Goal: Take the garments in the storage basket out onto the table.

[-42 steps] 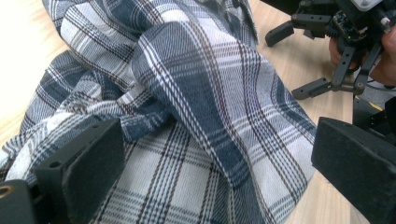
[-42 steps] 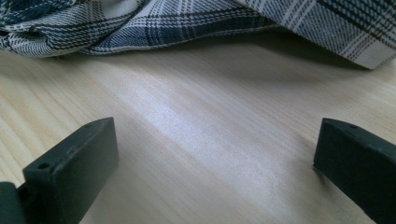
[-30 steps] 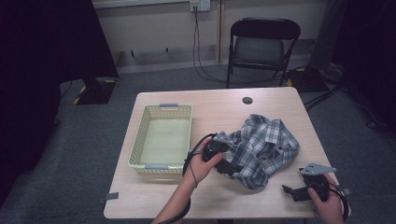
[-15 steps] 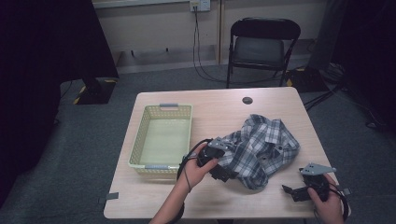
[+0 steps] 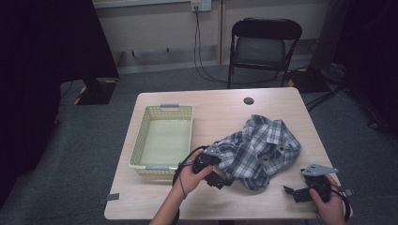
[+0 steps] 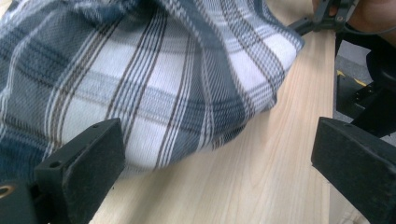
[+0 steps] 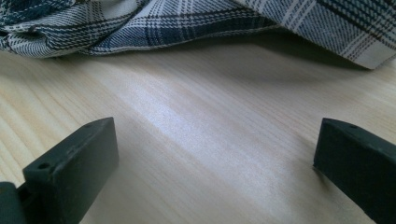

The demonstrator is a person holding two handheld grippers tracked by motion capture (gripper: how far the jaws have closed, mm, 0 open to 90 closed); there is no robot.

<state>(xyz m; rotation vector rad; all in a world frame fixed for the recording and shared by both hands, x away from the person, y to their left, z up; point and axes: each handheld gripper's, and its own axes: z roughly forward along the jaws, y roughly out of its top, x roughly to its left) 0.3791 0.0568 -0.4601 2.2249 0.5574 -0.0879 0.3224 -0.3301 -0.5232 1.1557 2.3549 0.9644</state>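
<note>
A crumpled blue-and-white plaid shirt (image 5: 263, 147) lies on the right half of the wooden table (image 5: 220, 112). My left gripper (image 5: 219, 180) is at the shirt's near-left edge, jaws open. In the left gripper view (image 6: 217, 156) a fold of the shirt (image 6: 154, 79) lies just ahead between the jaws, with its hem resting on the wood. My right gripper (image 5: 293, 193) rests open near the table's front right corner, apart from the shirt. In the right gripper view (image 7: 215, 149) bare wood lies between the jaws and the shirt (image 7: 187, 18) is farther ahead.
An empty pale yellow plastic basket (image 5: 141, 140) stands on the left half of the table. A dark cable hole (image 5: 248, 101) sits near the far edge. A black folding chair (image 5: 263, 47) stands behind the table. The right hand's gripper (image 6: 327, 16) is seen beyond the shirt.
My left gripper has drawn back a little toward the near edge, off the top of the shirt's left side. The right gripper has stayed put.
</note>
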